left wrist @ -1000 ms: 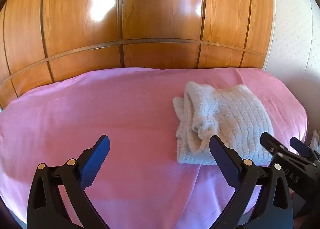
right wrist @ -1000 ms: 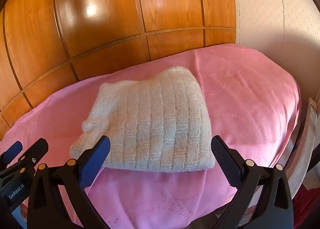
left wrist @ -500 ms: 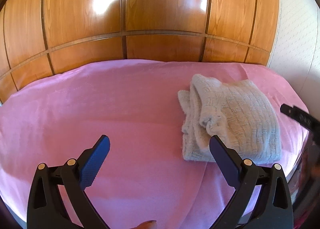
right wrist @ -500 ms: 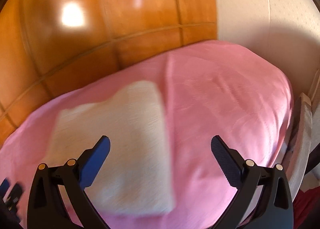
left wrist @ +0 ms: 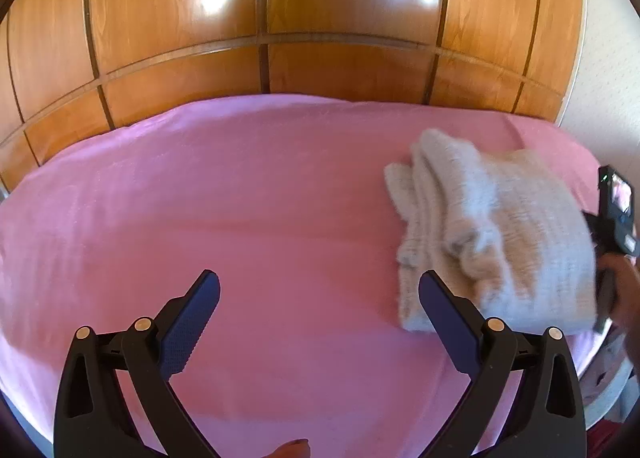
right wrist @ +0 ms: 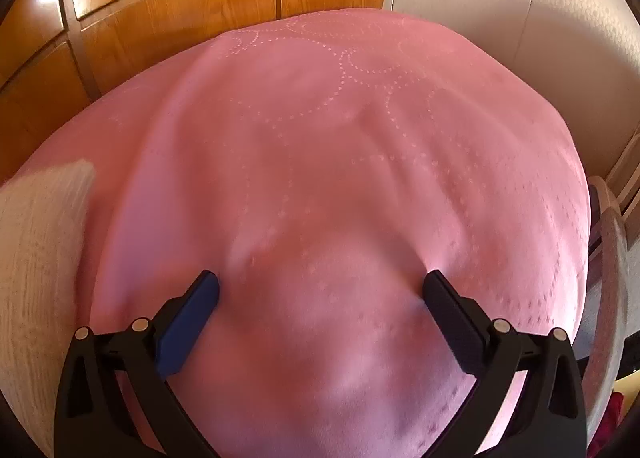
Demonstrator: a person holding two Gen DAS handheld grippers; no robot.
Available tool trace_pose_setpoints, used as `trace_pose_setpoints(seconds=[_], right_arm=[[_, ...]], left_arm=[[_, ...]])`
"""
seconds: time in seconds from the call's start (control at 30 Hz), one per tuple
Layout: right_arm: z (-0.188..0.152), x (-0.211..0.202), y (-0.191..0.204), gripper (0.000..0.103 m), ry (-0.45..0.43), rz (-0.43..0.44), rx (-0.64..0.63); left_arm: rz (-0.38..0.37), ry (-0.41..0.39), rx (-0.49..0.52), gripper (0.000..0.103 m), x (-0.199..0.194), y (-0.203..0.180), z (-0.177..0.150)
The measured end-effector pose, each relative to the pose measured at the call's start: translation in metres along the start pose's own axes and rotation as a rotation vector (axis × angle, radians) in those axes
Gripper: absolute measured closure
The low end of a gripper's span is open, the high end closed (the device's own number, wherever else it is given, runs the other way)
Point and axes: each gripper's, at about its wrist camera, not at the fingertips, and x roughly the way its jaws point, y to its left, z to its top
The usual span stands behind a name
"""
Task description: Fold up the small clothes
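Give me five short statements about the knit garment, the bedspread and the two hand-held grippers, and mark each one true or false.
1. The cream knitted garment lies folded on the pink bedspread. True.
2. The left hand-held gripper grips the garment. False: it is open and holds nothing.
3. The right hand-held gripper is open. True.
4. The bedspread is blue. False: it is pink.
5. Glossy wooden panels stand behind the bed. True.

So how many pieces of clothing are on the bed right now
1. A folded cream knit garment lies on the pink bedspread, to the right of the open left claw. Layers inside the fold may be hidden.
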Motion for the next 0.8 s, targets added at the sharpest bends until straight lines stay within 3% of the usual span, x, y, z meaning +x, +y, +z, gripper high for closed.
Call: trace_pose_setpoints(seconds=[0.53, 0.8], right_arm=[[-0.01, -0.006, -0.006, 0.002, -0.012, 0.027, 0.017], [-0.008, -0.005, -0.004, 0.002, -0.012, 0.027, 0.017]], left_arm=[[0.016, 0.097, -0.017, 0.004, 0.051, 0.026, -0.006], [0.059, 0.099, -0.042, 0.004, 0.052, 0.051, -0.006]])
